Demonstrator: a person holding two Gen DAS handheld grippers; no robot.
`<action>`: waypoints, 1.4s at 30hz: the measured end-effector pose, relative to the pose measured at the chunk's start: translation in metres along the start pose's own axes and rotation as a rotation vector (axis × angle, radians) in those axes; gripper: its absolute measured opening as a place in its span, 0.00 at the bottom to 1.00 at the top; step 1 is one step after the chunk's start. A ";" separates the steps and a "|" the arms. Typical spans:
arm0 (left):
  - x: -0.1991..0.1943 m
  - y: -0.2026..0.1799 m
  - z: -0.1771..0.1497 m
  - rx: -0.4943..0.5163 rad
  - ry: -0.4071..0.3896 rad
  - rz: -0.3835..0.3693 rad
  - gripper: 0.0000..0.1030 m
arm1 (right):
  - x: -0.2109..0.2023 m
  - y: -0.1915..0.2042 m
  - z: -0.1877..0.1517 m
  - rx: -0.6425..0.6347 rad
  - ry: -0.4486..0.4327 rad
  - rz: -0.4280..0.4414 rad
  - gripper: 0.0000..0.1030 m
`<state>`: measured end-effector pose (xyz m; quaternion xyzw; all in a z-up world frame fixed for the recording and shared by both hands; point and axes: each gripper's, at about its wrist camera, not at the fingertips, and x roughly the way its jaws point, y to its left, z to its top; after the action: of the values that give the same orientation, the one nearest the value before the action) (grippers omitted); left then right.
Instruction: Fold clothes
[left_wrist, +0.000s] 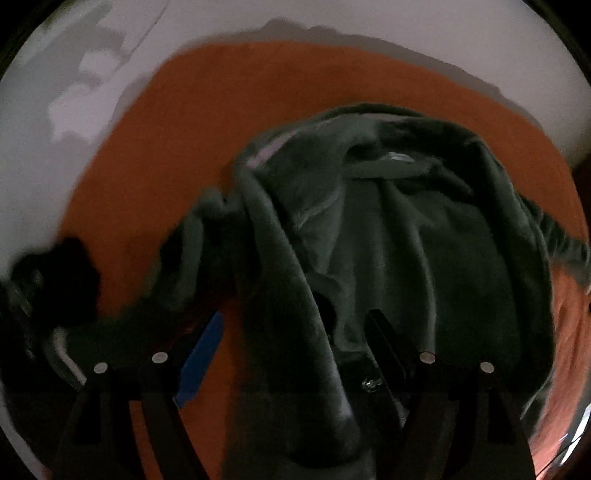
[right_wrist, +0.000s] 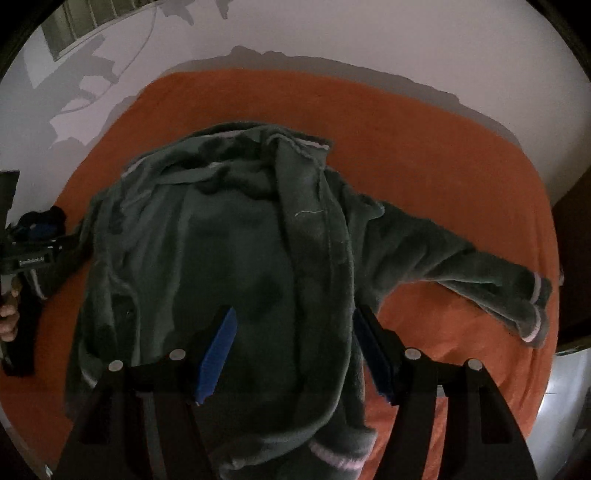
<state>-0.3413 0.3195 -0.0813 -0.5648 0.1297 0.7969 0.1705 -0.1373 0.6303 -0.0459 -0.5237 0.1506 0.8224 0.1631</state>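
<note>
Your left gripper (left_wrist: 291, 354) points steeply down over the dark green fleece jacket (left_wrist: 399, 236), which lies crumpled on the orange sheet (left_wrist: 155, 192). Its fingers stand wide apart. The blue-padded finger (left_wrist: 201, 360) shows at the lower left of the left wrist view, over bare orange sheet. The opposite finger (left_wrist: 384, 343) sits at lower centre, against the fleece. A thick fold of the jacket runs down between them, but the view is too dark and blurred to tell whether either finger presses on it.

Your right gripper (right_wrist: 295, 354) also points steeply down, and its fingers are likewise spread wide. In the right wrist view both blue ribbed pads (right_wrist: 218, 358) are visible, one at lower centre-left and one at lower centre-right. The jacket's front panel fills the gap between them; neither pad visibly clamps it.

In the right wrist view the jacket (right_wrist: 229, 251) occupies the centre of the frame, collar toward the top. One sleeve (right_wrist: 461, 266) extends to the right, ending in a cuff with a pale stripe near the right edge of the sheet (right_wrist: 424, 155). The pale-striped hem lies at the bottom centre of the frame.

A hand (right_wrist: 8, 314) grips the black handle of the left gripper (right_wrist: 26, 258) at the left edge of the right wrist view. A white wall (right_wrist: 369, 37) fills the top of both views.
</note>
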 end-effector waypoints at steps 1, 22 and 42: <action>0.000 0.001 -0.004 -0.036 -0.006 -0.022 0.77 | 0.002 -0.005 0.001 0.031 0.017 0.010 0.63; -0.028 -0.039 -0.190 0.155 -0.193 -0.074 0.77 | -0.040 0.017 -0.153 0.075 -0.220 0.056 0.63; -0.015 -0.080 -0.329 0.279 -0.043 -0.110 0.77 | 0.041 0.135 -0.295 -0.274 -0.069 -0.018 0.63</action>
<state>-0.0215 0.2587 -0.1763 -0.5247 0.2045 0.7726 0.2933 0.0285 0.3900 -0.1924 -0.5138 0.0262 0.8513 0.1025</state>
